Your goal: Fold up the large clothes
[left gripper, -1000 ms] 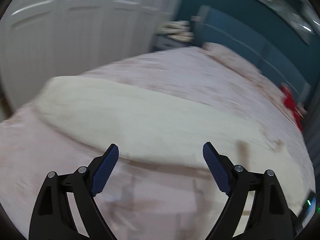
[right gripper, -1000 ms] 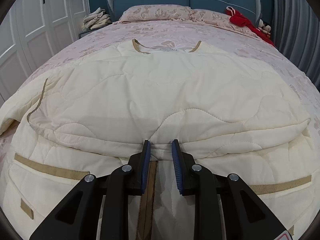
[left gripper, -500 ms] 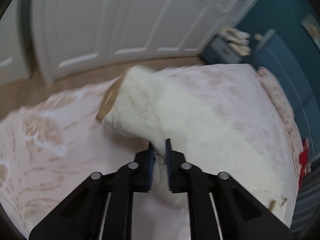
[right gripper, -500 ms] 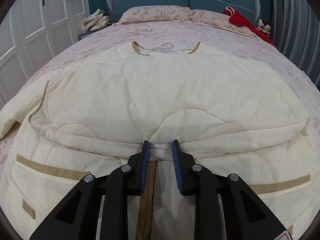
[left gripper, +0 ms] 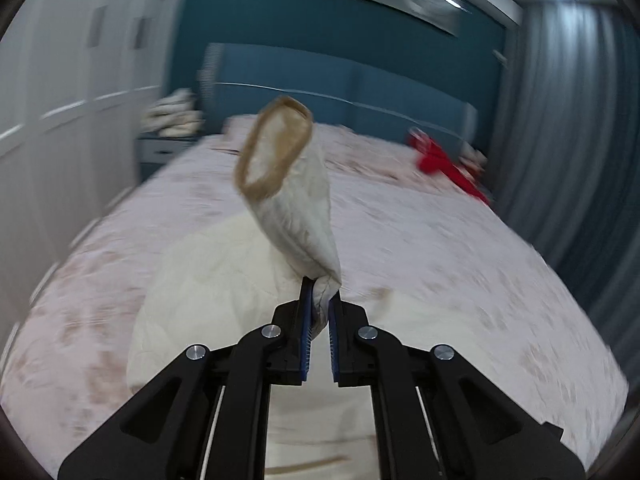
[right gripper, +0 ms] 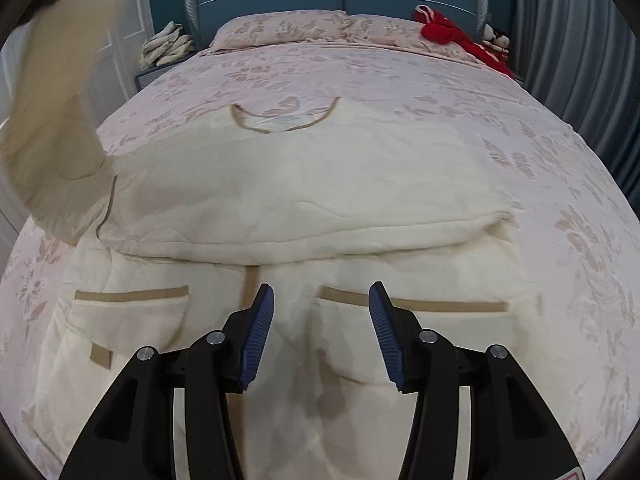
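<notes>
One hand-held gripper [left gripper: 320,300] clamped on raised sleeve [left gripper: 292,200], other [right gripper: 322,300] half-spread, empty, over jacket [right gripper: 300,192].

Cream quilted jacket [right gripper: 304,184] lies flat on pink floral bed [right gripper: 460,120], top half folded over the pockets. Its left sleeve [right gripper: 52,112] is lifted at frame left. Right gripper [right gripper: 322,320] above the hem, jaws just opened, nothing between them.

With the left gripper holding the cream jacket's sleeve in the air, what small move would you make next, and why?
Probably carry the sleeve across and lay it on the jacket. The left gripper is shut on it, lifted; the right gripper has just been opening, with nothing between its jaws.
</notes>
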A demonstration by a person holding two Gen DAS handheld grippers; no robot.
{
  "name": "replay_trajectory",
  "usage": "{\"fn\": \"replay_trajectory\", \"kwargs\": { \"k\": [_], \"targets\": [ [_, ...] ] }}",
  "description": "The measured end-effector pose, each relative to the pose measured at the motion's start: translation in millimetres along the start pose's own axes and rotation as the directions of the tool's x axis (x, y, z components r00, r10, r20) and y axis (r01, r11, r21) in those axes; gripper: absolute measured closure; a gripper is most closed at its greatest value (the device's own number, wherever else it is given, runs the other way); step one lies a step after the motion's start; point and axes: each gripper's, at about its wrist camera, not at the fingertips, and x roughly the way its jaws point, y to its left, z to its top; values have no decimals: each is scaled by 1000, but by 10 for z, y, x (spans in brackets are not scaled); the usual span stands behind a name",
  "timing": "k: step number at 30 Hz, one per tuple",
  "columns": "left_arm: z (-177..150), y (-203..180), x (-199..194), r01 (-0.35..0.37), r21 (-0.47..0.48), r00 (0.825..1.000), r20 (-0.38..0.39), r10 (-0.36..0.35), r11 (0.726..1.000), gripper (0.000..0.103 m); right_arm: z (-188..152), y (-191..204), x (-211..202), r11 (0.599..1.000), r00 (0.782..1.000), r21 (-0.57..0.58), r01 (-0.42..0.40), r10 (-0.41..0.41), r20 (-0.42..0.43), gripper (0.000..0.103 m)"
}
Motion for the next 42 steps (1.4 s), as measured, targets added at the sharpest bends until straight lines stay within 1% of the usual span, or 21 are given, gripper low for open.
{"fn": "replay_trajectory", "kwargs": {
  "k": [2, 3, 5, 7, 8, 9, 10, 11, 12, 13, 15, 16, 20, 23, 25, 28, 30, 34, 38, 41, 42],
  "targets": [
    [-133, -359, 170, 32, 30, 999, -45, -31, 999, 96, -21, -104, -61, 1000, 1000, -2, 12, -12, 1, 53],
    [-253, -555, 345, 53, 35, 994, -93, -49, 998, 96, -32, -157, -93, 1000, 1000, -3, 19, -19, 1, 53],
    [-454, -719, 515, 53, 32, 987, -151, -48, 998, 95, -71, -292, -145, 999, 999, -6, 34, -34, -2, 52],
    [-714, -852, 827, 62, 26, 969, -242, -54, 998, 93, -110, -433, -164, 999, 999, 1, 41, -41, -11, 52],
    [-818, -880, 882, 63, 23, 961, -269, -54, 998, 89, -124, -488, -168, 999, 999, 6, 41, -41, -17, 52],
    [-928, -879, 1021, 53, 18, 951, -307, -45, 998, 81, -138, -531, -170, 999, 999, 11, 41, -41, -22, 52],
    [-1022, -875, 1073, 44, 14, 946, -323, -37, 999, 74, -161, -606, -169, 999, 999, 20, 41, -40, -29, 52],
    [-1075, -892, 1061, 36, 12, 944, -327, -30, 999, 55, -178, -648, -169, 999, 999, 24, 41, -40, -32, 51],
    [-1151, -881, 1009, 19, 5, 947, -321, -16, 1000, 42, -195, -694, -165, 999, 999, 27, 43, -42, -35, 51],
    [-1197, -837, 927, 12, -3, 950, -311, -12, 1000, 39, -213, -720, -162, 999, 998, 29, 43, -42, -37, 50],
    [-1250, -688, 847, 5, -28, 952, -306, -14, 1000, 27, -240, -772, -141, 998, 999, 44, 34, -32, -44, 49],
    [-1257, -604, 810, 3, -47, 952, -304, -17, 999, 25, -239, -803, -116, 998, 998, 56, 28, -25, -51, 48],
    [-1218, -294, 712, -22, -132, 957, -289, -17, 991, 19, -230, -800, -74, 998, 998, 65, 26, -22, -57, 48],
    [-1228, 41, 618, -19, -249, 959, -277, -52, 968, 14, -215, -741, -67, 998, 998, 50, 25, -23, -52, 48],
    [-1242, 127, 593, -18, -283, 959, -275, -63, 959, 12, -212, -708, -61, 999, 998, 44, 24, -22, -52, 48],
    [-1230, 101, 574, 9, -303, 956, -277, -97, 953, 12, -215, -672, -53, 999, 998, 44, 20, -17, -57, 48],
    [-1181, 19, 535, 32, -298, 958, -263, -114, 954, 12, -218, -647, -73, 999, 998, 41, 18, -16, -57, 48],
    [-1077, -107, 472, 29, -249, 965, -244, -92, 968, 12, -207, -656, -108, 999, 999, 36, 19, -17, -51, 48],
    [-1119, 92, 493, -16, -281, 964, -259, -60, 959, 12, -158, -713, -117, 999, 999, 43, 23, -21, -43, 47],
    [-1239, 458, 549, -86, -343, 957, -289, -18, 935, 12, -81, -748, -67, 998, 999, 55, 4, -2, -40, 47],
    [-1306, 661, 576, -125, -379, 952, -305, 4, 917, 12, -46, -766, -39, 998, 999, 65, -13, 15, -37, 46]
  ]
}}
